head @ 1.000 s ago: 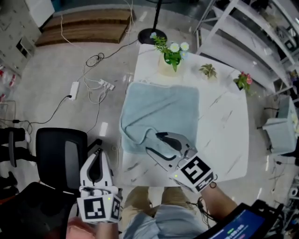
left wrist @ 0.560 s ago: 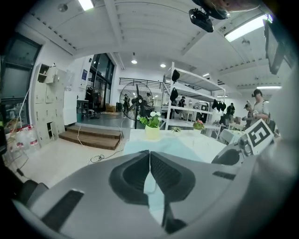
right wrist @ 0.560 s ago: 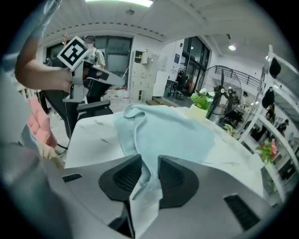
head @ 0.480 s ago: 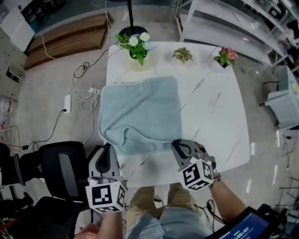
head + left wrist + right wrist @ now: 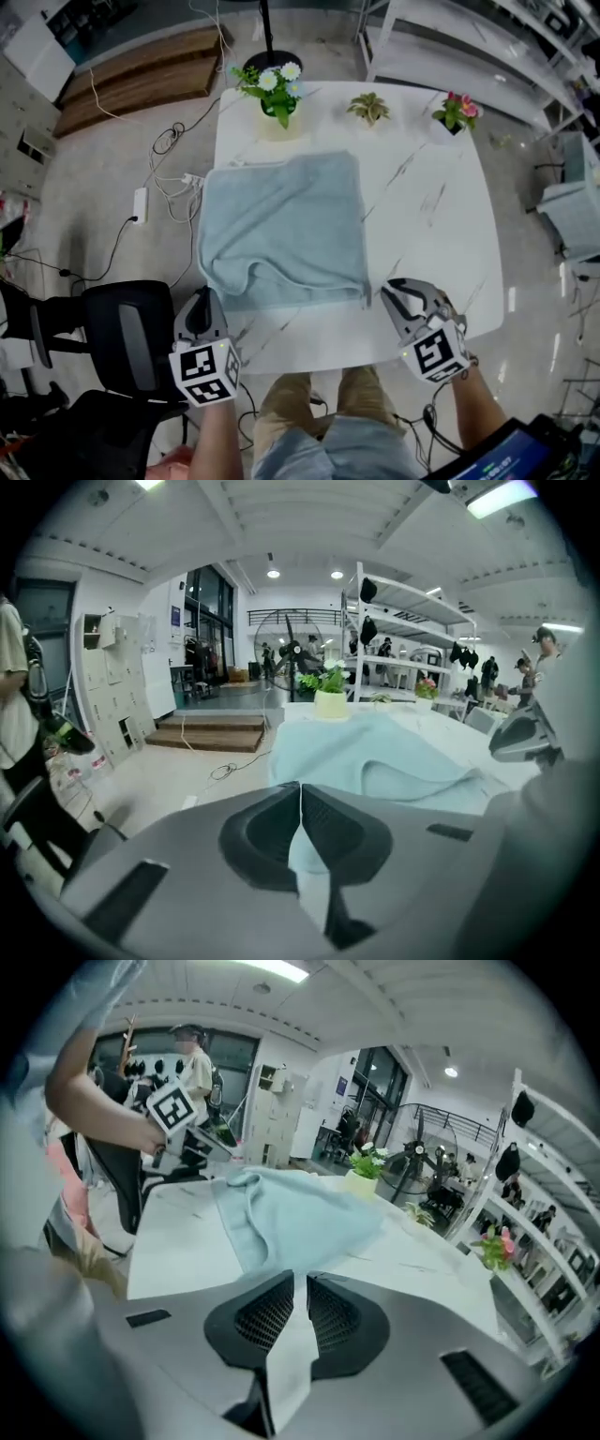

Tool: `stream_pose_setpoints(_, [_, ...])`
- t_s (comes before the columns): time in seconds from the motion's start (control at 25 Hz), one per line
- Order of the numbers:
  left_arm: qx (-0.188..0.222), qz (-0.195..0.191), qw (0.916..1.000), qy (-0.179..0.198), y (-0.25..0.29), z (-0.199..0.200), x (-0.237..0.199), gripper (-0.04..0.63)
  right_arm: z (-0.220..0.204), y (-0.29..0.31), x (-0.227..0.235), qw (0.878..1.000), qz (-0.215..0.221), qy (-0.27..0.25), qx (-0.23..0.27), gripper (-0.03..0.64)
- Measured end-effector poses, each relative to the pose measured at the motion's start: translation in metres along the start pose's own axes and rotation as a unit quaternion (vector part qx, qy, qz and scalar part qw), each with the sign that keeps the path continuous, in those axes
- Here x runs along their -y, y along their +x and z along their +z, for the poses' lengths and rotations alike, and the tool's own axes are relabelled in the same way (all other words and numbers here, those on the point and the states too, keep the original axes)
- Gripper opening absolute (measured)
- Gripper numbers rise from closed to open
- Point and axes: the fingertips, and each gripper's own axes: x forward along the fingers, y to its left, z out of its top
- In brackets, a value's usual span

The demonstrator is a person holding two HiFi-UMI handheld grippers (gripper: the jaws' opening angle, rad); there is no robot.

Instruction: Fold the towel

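**Towel**: soft, matt cloth, lying on the table, whose top is smooth, glossy and white with grey, marble-like veins. **Left gripper** and **right gripper**: smooth pale plastic with black ribbed pads. **Beyond the table:** a brown wooden platform.

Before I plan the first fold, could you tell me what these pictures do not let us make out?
Underside of the towel, also beneath its rumpled near-left corner: every view, the cloth covers it.
Towel's nearest part: left gripper view, body of the left gripper blocks it.
Screen: head view, cut by the bottom edge, print too small.
Shelving: head view, cut by the top edge.
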Motion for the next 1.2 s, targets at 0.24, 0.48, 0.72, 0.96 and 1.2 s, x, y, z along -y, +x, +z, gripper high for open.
stream_pose_setpoints(0.24, [0.034,-0.037,0.998,-0.039,-0.008,0.018,0.008,0.026,0.025,0.031,-0.034,0.998,0.055,0.039,0.012,0.153])
stream_pose_setpoints(0.48, [0.003,-0.042,0.9927,-0.112,0.009,0.005,0.016,0.247,0.021,0.037,-0.041,0.999,0.05,0.018,-0.006,0.152])
stream_pose_setpoints(0.72, [-0.062,0.011,0.9946,-0.083,0.035,-0.013,-0.004,0.038,0.02,0.048,-0.042,0.999,0.048,0.001,-0.008,0.15])
stream_pose_setpoints(0.96, [-0.062,0.009,0.9955,-0.071,0.027,-0.016,-0.028,0.012,0.014,0.048,-0.024,0.999,-0.003,-0.03,-0.019,0.037])
stream_pose_setpoints(1.2, [-0.096,-0.04,0.993,-0.057,0.012,-0.042,-0.025,0.012,0.002,0.025,-0.019,0.997,-0.005,-0.074,-0.013,0.031])
